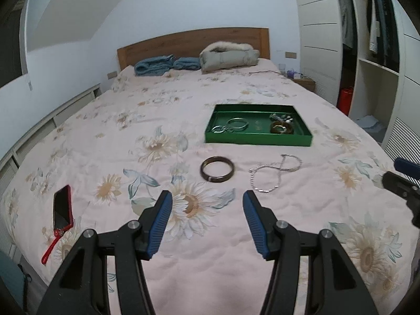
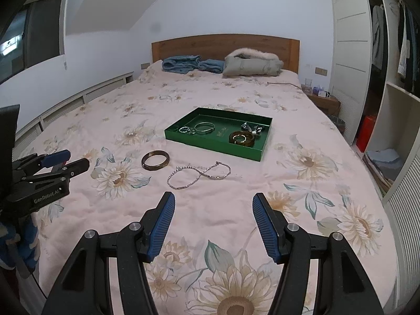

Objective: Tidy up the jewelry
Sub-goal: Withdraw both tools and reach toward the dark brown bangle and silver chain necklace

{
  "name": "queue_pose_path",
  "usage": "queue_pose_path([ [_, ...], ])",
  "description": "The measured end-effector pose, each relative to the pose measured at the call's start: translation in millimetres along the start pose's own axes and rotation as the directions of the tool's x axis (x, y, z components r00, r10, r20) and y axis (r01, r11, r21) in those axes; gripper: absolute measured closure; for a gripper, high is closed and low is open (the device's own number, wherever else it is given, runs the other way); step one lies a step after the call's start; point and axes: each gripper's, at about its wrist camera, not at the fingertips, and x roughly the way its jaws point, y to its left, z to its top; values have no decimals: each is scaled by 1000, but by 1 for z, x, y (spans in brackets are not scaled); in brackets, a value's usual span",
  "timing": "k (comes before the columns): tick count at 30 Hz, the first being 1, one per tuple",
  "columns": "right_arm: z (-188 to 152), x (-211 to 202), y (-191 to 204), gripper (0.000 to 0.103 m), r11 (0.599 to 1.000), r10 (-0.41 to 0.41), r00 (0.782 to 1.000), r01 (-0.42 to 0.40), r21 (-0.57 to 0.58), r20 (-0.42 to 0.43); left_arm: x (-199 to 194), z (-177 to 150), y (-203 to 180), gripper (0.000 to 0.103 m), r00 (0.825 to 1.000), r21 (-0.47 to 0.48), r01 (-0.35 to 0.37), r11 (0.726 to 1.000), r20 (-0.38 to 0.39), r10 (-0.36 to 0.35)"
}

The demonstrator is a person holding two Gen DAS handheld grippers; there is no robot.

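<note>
Two blue-padded fingers of the left gripper (image 1: pixel 207 199) stand apart, holding nothing; just ahead on the floral bedspread (image 1: pixel 105 141) lies a dark brown bangle (image 1: pixel 217 172), a beaded silver necklace (image 1: pixel 273 173) to its right, a shallow green tray (image 1: pixel 258 139) of jewelry beyond. From the right wrist, the right gripper (image 2: pixel 214 202) also gapes empty; the necklace (image 2: pixel 199 174) lies just ahead, the bangle (image 2: pixel 155 160) ahead-left.

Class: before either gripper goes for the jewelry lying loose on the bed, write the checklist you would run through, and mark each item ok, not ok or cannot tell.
1. Left gripper open and empty: ok.
2. Right gripper open and empty: ok.
3. Brown bangle lies flat on the bedspread, nothing on it: ok.
4. Bead necklace free of knots: cannot tell; it crosses itself in a loop.
5. Green tray has bare floor left: ok.
6. All jewelry already in the tray: not ok.
</note>
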Motion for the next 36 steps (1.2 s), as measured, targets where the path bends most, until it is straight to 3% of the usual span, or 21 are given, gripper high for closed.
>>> queue_pose_path([
  [5, 0, 26, -7, 44, 1000, 13, 999, -12, 14, -30, 30, -5, 24, 49, 999, -26, -1, 1000, -43, 0],
  [12, 5, 68, -8, 46, 999, 42, 997, -40, 24, -71, 76, -4, 42, 49, 994, -71, 46, 996, -95, -52],
  [28, 8, 166, -3, 47, 989, 136, 973, -122, 82, -187, 160, 19, 26, 49, 989, -74, 52, 996, -132, -62],
  [36, 5, 208, 0, 47, 973, 209, 947, -176, 149, -244, 188, 28, 15, 49, 989, -51, 51, 997, -133, -58],
])
